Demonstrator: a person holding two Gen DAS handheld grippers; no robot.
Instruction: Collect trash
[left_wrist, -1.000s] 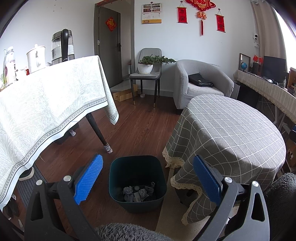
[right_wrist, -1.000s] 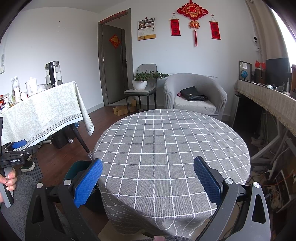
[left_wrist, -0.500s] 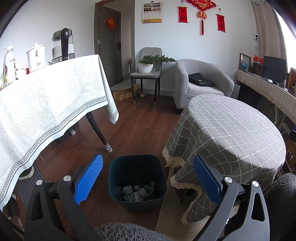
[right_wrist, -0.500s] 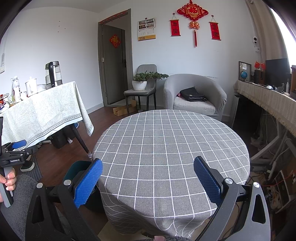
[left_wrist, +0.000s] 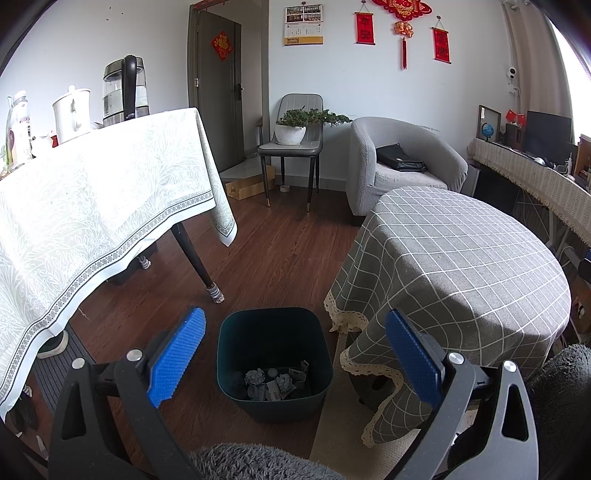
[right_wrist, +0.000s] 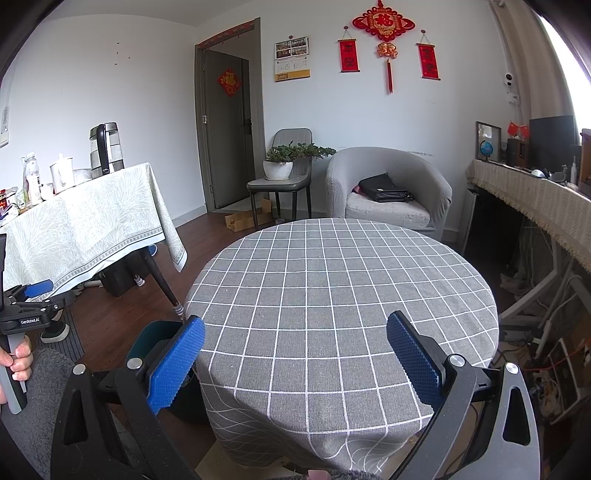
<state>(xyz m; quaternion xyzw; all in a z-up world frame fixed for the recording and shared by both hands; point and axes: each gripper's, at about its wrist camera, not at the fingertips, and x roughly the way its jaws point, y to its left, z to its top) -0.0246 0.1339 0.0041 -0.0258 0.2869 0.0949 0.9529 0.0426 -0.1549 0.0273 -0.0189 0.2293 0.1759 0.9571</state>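
A dark green bin (left_wrist: 274, 363) stands on the wood floor beside the round table (left_wrist: 454, 258). Crumpled paper and scraps of trash (left_wrist: 276, 382) lie in its bottom. My left gripper (left_wrist: 294, 350) is open and empty, held above the bin. My right gripper (right_wrist: 295, 354) is open and empty, held over the near edge of the round table's grey checked cloth (right_wrist: 343, 291), which is bare. Part of the bin (right_wrist: 147, 338) shows at the left of the right wrist view, and the left gripper (right_wrist: 26, 306) too.
A rectangular table with a pale leaf-pattern cloth (left_wrist: 92, 199) stands at the left, with a kettle (left_wrist: 125, 90) and jugs on it. A grey armchair (left_wrist: 402, 162), a chair with a potted plant (left_wrist: 295, 129) and a long side desk (left_wrist: 532, 173) line the far walls.
Almost nothing: both views have shifted very slightly. Both grippers stay open and empty.
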